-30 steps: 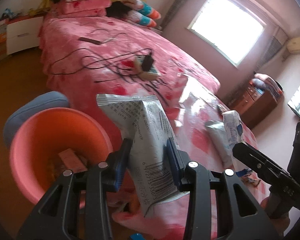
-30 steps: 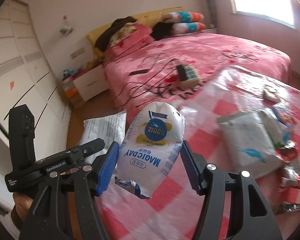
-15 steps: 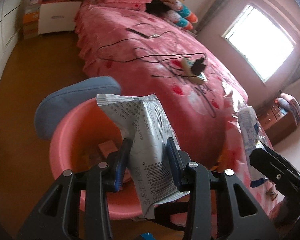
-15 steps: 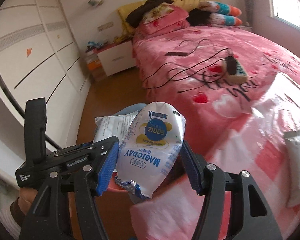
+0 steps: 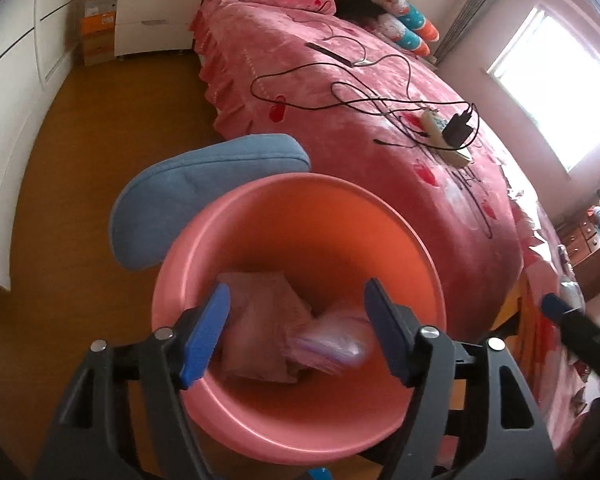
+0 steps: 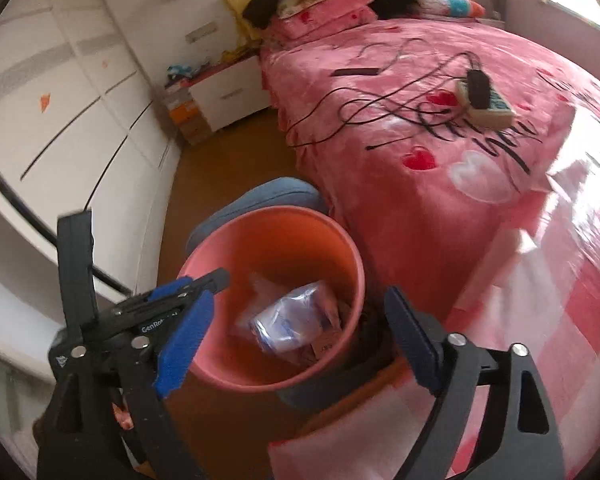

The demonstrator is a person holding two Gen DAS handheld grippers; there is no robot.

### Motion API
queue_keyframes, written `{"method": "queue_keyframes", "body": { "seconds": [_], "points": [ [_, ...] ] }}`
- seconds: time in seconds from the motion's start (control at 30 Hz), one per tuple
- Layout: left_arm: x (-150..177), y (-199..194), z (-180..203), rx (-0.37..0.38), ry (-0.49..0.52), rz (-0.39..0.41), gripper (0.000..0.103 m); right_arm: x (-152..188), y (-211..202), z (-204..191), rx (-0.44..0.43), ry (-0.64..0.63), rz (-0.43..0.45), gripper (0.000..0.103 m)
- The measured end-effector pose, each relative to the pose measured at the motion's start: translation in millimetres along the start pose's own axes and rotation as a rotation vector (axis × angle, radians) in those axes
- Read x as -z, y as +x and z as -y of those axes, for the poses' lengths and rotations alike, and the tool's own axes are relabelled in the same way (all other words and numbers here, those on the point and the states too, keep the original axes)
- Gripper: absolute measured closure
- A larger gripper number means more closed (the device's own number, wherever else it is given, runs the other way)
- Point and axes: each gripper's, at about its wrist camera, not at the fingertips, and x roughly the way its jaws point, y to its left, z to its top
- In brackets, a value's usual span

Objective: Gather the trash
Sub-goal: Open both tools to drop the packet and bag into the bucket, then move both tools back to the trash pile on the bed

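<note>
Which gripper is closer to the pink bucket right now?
Left. The left gripper hangs open right over the bucket mouth; the right gripper, also open, sits a little further back, at the bed-side rim.

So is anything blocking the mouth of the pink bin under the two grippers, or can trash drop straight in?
Nothing visible blocks it. The bin is open-topped, and both the left gripper and the right gripper hang over it, open and empty. A blurred wrapper is already inside. The blue cushion sits beside the rim, not over it.
</note>
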Motion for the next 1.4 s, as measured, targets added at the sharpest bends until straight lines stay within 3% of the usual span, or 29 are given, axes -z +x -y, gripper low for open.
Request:
{"method": "queue_keyframes", "body": {
  "seconds": [0.2,0.33,0.83,1.4],
  "points": [
    [1.5,-1.5,13.1,-0.009,0.04,0.018,0.025,10.1,-31.9,18.5,0.047,0.048,0.066,0.014],
    [2.3,-0.9,23.3,0.016,0.063,0.016,0.024,21.0,-50.9,27.4,0.103,0.056,0.102,0.014],
    [8.1,-26.3,76.8,0.102,0.163,0.029,0.024,56.7,-101.6,53.3,0.182,0.114,0.175,0.014],
    [32.7,-61.8,168.5,0.173,0.34,0.06,0.024,88.8,-161.5,87.8,0.255,0.151,0.283,0.014]
  ]
}}
